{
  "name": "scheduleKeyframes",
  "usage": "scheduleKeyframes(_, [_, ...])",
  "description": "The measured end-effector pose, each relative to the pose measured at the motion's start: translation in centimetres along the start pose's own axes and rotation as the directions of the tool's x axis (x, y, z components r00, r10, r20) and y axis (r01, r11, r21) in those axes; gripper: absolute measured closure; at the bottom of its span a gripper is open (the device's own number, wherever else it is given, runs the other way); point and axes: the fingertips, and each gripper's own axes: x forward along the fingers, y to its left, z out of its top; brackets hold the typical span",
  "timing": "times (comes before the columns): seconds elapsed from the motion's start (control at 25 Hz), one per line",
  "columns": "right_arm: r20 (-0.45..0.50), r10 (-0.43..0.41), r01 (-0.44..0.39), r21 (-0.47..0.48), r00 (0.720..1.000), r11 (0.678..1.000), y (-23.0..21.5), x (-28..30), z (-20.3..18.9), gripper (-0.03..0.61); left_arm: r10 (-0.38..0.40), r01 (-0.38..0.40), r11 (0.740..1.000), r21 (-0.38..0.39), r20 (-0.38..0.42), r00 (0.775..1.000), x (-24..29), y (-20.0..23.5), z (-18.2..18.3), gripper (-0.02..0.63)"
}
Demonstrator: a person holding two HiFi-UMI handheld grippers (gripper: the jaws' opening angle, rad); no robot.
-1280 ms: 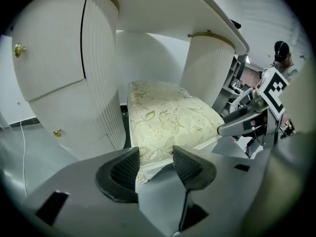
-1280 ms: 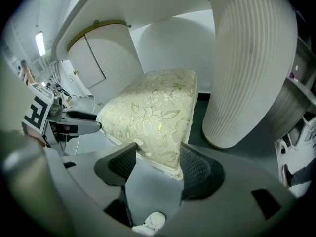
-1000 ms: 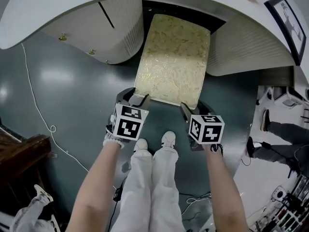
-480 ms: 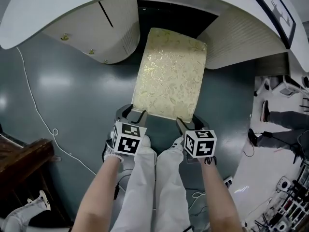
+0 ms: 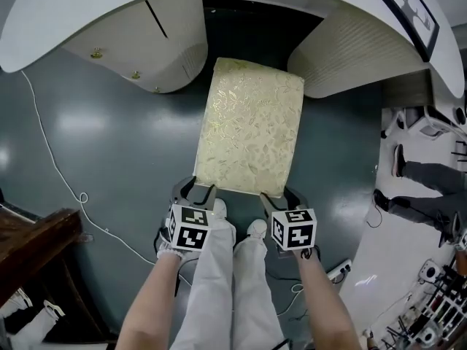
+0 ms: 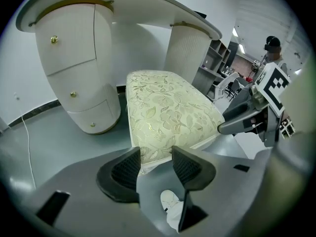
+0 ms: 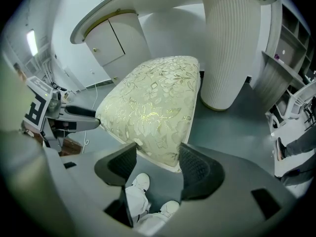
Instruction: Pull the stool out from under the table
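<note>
Since a second ago, the stool (image 5: 249, 126) has slid out from under the white worktop (image 5: 87, 13) toward the person. Its far edge, tucked in the dark gap between the two supports back then, now lies clear of the worktop's curved rim. Both tools have come back with it, and the person's feet have stepped back too.

The stool stands on the grey-blue floor (image 5: 95, 137), its long side running away from the person. Its padded seat is covered in pale gold fabric with a leaf and flower pattern.

The left tool (image 5: 198, 189) is clamped on the seat's near left corner. In the left gripper view the cushion's edge fills the gap between its two black ribbed pads. The right tool (image 5: 279, 194) grips the near right corner the same way, with the fabric pinched between its pads. Both tools point steeply down and forward.

Beyond the stool, the drawer pedestal (image 5: 146, 46) with small brass knobs stands on the left. The ribbed pedestal (image 5: 350, 53) stands on the right, and the stool's far end lies between them, touching neither.

The person's white trousers (image 5: 226, 283) and white shoes (image 5: 219, 208) are just behind the stool's near edge, between the two tools. A thin white cable (image 5: 55, 162) trails across the floor on the left, well apart from the stool.
</note>
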Motion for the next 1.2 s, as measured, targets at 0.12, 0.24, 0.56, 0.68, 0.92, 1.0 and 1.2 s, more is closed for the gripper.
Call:
scheduleKeyframes(0.12, [-0.008, 0.002, -0.002, -0.010, 1.000, 1.000, 0.2, -0.4, -1.1, 0.288, 0.007, -0.007, 1.000, -0.010, -0.017, 1.000, -0.5, -0.6, -1.1, 0.400])
scheduleKeyframes(0.24, [-0.014, 0.009, -0.009, -0.018, 1.000, 1.000, 0.6, -0.8, -2.0, 0.290, 0.013, -0.014, 1.000, -0.017, -0.033, 0.999, -1.0, -1.1, -2.2, 0.403])
scheduleKeyframes(0.56, [-0.052, 0.029, -0.033, -0.061, 0.998, 0.998, 1.1, -1.8, -4.8, 0.290, 0.024, -0.028, 0.998, -0.049, -0.072, 0.997, -2.6, -3.0, -5.6, 0.407])
scheduleKeyframes(0.68, [-0.069, 0.036, -0.041, -0.076, 0.997, 0.996, 1.4, -2.3, -6.0, 0.290, 0.024, -0.030, 0.998, -0.058, -0.096, 0.995, -3.2, -3.8, -7.0, 0.410])
scheduleKeyframes(0.92, [-0.101, 0.044, -0.054, -0.097, 0.994, 0.994, 1.6, -3.0, -8.0, 0.290, 0.016, -0.026, 0.997, -0.076, -0.130, 0.991, -4.0, -5.2, -9.0, 0.411])
scheduleKeyframes(1.0, [-0.105, 0.043, -0.054, -0.100, 0.994, 0.994, 1.7, -3.1, -8.2, 0.290, 0.023, -0.033, 0.996, -0.083, -0.125, 0.992, -4.0, -5.3, -9.2, 0.411])
scheduleKeyframes(1.2, [-0.109, 0.038, -0.049, -0.101, 0.993, 0.994, 1.6, -2.9, -8.1, 0.288, 0.014, -0.025, 0.996, -0.082, -0.134, 0.991, -3.8, -5.1, -9.2, 0.405])
